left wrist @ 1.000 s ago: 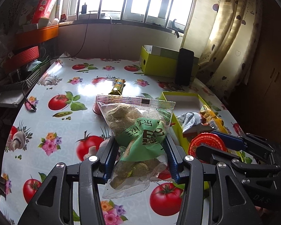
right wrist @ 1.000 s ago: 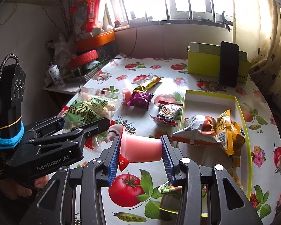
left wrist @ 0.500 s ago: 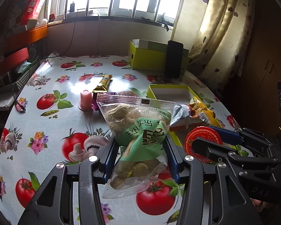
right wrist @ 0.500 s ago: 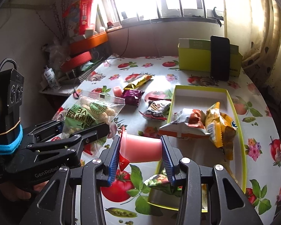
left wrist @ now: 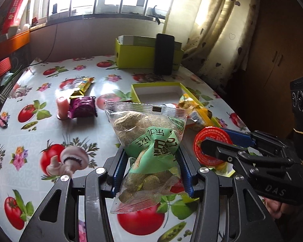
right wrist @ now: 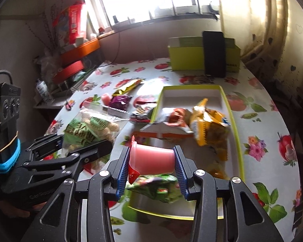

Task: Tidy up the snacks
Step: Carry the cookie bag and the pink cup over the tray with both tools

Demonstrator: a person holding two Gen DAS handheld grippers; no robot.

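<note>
My left gripper [left wrist: 151, 173] is shut on a clear bag of round snacks with a green label [left wrist: 149, 139], held above the tomato-print tablecloth; the same bag [right wrist: 86, 129] shows at the left of the right wrist view. My right gripper [right wrist: 151, 167] is shut on a pink jelly cup with a red foil lid [right wrist: 151, 158], lying sideways over the near end of the yellow-green tray [right wrist: 237, 141]. Its red lid [left wrist: 212, 145] shows in the left wrist view. In the tray lie an orange-white packet [right wrist: 171, 123], a yellow packet [right wrist: 210, 125] and a green packet [right wrist: 157, 187].
Loose on the table lie a second pink jelly cup [left wrist: 62, 107], a purple packet [left wrist: 82, 107], a yellow bar [left wrist: 83, 85] and a dark wrapper [right wrist: 141, 112]. A yellow-green box [left wrist: 131, 55] with a black phone [left wrist: 164, 54] leaning on it stands at the back. Shelves crowd the left wall.
Both grippers, each with its snack, have moved across the table toward the tray, which now lies under the right gripper. The grips have not changed.
</note>
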